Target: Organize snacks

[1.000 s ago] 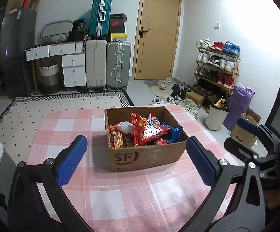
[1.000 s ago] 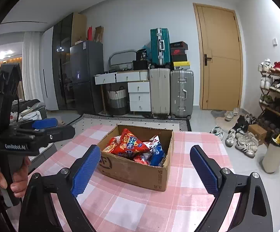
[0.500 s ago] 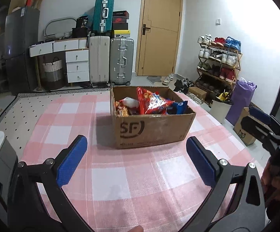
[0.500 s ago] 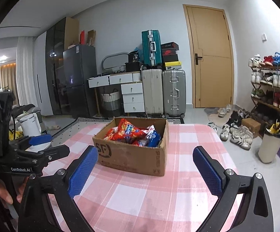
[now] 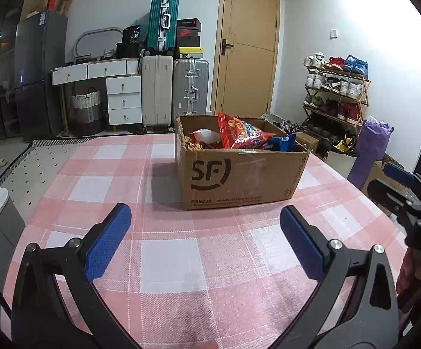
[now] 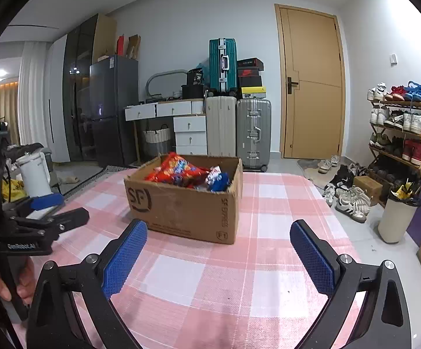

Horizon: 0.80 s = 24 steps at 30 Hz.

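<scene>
Both the left gripper (image 5: 204,244) and right gripper (image 6: 219,258), jaws spread and empty, hover low over the checked tablecloth (image 5: 181,261) facing the snack-filled SF cardboard box (image 5: 239,174), apparently poised to reach in.

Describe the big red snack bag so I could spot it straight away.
Find the pink checked table, then the open cardboard box marked SF standing on it. The red snack bag lies on top of the pile inside, poking above the rim, larger than the blue packet beside it.
</scene>
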Available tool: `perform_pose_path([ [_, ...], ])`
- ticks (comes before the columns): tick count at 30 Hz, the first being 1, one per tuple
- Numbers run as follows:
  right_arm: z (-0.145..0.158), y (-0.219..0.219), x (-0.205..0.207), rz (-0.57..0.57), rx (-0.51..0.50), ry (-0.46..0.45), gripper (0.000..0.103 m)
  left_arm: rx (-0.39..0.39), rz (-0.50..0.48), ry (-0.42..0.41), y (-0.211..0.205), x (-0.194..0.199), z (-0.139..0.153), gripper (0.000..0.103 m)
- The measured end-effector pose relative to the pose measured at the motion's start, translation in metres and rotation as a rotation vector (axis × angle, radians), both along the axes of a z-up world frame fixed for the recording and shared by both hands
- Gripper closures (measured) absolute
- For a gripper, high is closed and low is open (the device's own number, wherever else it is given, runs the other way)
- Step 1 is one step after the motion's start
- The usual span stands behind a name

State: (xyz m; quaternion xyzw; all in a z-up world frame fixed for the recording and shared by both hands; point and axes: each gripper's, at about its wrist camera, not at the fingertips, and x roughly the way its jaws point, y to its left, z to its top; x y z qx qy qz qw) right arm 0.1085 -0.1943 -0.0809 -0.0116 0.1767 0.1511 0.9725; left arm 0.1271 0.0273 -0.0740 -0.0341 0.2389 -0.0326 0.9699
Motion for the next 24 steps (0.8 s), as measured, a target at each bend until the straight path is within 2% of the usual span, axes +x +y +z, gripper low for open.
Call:
perform_pose_path([
  [3, -0.009, 0.001, 0.004, -0.002, -0.004, -0.01, 0.002, 0.009, 0.0, -0.028, 0.0, -0.002, -0.007, 0.001],
  [8, -0.021, 0.005, 0.002, 0.011, -0.036, -0.07, 0.002, 0.027, 0.001, -0.003, -0.003, 0.005, -0.024, 0.001],
  [12, -0.026, 0.003, 0.004, 0.02, -0.02, -0.065, 0.002, 0.007, 0.007, -0.027, 0.002, 0.003, -0.025, 0.001],
  [15, -0.028, -0.002, 0.007, -0.002, 0.009, -0.056, 0.002, 0.019, 0.013, -0.031, 0.0, 0.004, -0.027, 0.001],
  [19, -0.028, 0.001, 0.005, 0.0, -0.011, -0.062, 0.001, 0.049, 0.031, -0.044, -0.004, 0.004, -0.028, 0.001],
  [24, -0.029, -0.002, 0.005, -0.006, -0.004, -0.058, 0.001, 0.05, 0.035, -0.053, -0.003, 0.002, -0.027, 0.001],
])
